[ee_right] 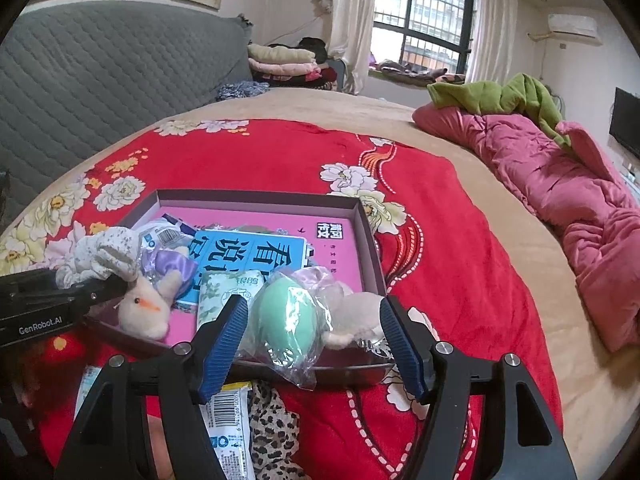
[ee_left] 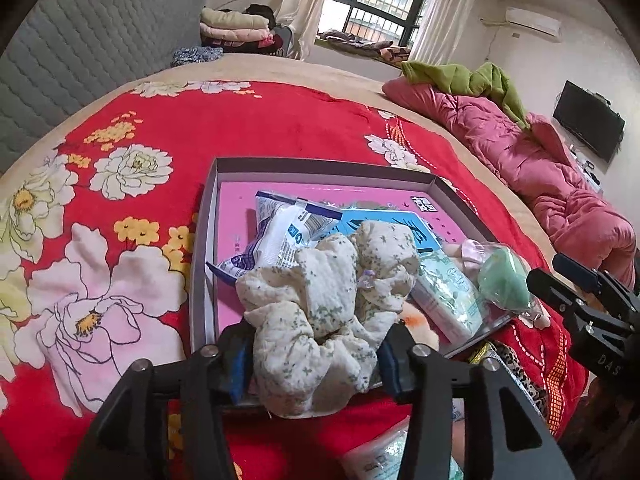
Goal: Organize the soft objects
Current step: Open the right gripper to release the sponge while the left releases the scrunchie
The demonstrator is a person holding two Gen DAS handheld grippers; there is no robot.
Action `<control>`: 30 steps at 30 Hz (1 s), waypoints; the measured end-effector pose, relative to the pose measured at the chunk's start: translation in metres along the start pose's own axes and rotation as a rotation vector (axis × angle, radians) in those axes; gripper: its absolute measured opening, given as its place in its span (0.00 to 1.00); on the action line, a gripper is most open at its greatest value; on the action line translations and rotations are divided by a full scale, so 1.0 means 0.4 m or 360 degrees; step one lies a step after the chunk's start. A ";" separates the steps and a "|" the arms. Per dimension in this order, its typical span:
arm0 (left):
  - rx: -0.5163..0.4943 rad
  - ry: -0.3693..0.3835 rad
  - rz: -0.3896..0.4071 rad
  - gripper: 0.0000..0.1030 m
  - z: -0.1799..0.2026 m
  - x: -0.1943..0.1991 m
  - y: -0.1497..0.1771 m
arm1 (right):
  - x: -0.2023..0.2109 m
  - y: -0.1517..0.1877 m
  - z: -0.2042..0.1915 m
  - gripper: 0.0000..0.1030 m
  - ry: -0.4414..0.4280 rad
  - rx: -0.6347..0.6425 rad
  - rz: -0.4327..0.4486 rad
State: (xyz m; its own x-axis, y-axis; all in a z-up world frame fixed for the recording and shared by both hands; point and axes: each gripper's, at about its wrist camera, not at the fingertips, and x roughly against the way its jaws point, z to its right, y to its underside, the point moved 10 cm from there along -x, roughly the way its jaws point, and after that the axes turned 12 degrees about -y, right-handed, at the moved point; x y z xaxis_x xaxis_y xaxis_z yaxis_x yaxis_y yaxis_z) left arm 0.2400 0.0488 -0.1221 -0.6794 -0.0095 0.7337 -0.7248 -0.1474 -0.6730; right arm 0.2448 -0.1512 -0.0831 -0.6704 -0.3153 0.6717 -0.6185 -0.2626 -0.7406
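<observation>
A shallow grey box (ee_left: 324, 166) with a pink floor lies on the red floral blanket; it also shows in the right wrist view (ee_right: 260, 197). My left gripper (ee_left: 316, 354) is shut on a cream floral scrunchie (ee_left: 320, 300), held over the box's near edge. The scrunchie also shows in the right wrist view (ee_right: 106, 254). My right gripper (ee_right: 316, 344) is open, its blue pads either side of a green sponge in clear wrap (ee_right: 286, 326) resting on the box's near rim. A plush chick (ee_right: 146, 308), a tissue pack (ee_right: 224, 292) and a blue book (ee_right: 256, 254) lie in the box.
A leopard-print cloth (ee_right: 272, 436) and a barcoded white packet (ee_right: 224, 424) lie on the blanket before the box. A pink quilt (ee_right: 568, 184) with a green blanket (ee_right: 496, 98) lies at the right. A grey quilted headboard (ee_right: 100, 72) stands at the left.
</observation>
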 end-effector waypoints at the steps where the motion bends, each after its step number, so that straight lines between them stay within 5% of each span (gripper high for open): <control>1: 0.0001 0.0005 0.0005 0.51 0.002 0.002 -0.001 | 0.000 0.001 0.000 0.68 -0.0001 0.0000 -0.0003; 5: 0.0005 0.0018 0.0020 0.62 0.004 0.007 -0.007 | 0.001 -0.001 -0.001 0.68 0.0001 -0.0003 0.0000; 18: 0.0099 0.0032 0.0181 0.66 -0.020 0.058 -0.055 | 0.001 -0.001 0.000 0.68 -0.0010 -0.0015 0.0001; 26: 0.0035 0.0014 0.0057 0.69 0.002 0.014 -0.022 | -0.001 -0.004 -0.003 0.69 -0.0016 -0.0014 -0.0003; 30: 0.0063 0.0061 0.0114 0.69 0.003 0.034 -0.033 | -0.002 -0.006 -0.007 0.69 -0.0019 -0.0010 -0.0003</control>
State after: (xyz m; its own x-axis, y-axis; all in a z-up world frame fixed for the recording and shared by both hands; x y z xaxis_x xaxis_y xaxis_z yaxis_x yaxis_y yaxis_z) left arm 0.2404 0.0493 -0.1031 -0.7336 0.0167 0.6793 -0.6697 -0.1869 -0.7187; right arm 0.2457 -0.1477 -0.0818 -0.6645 -0.3256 0.6726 -0.6220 -0.2577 -0.7394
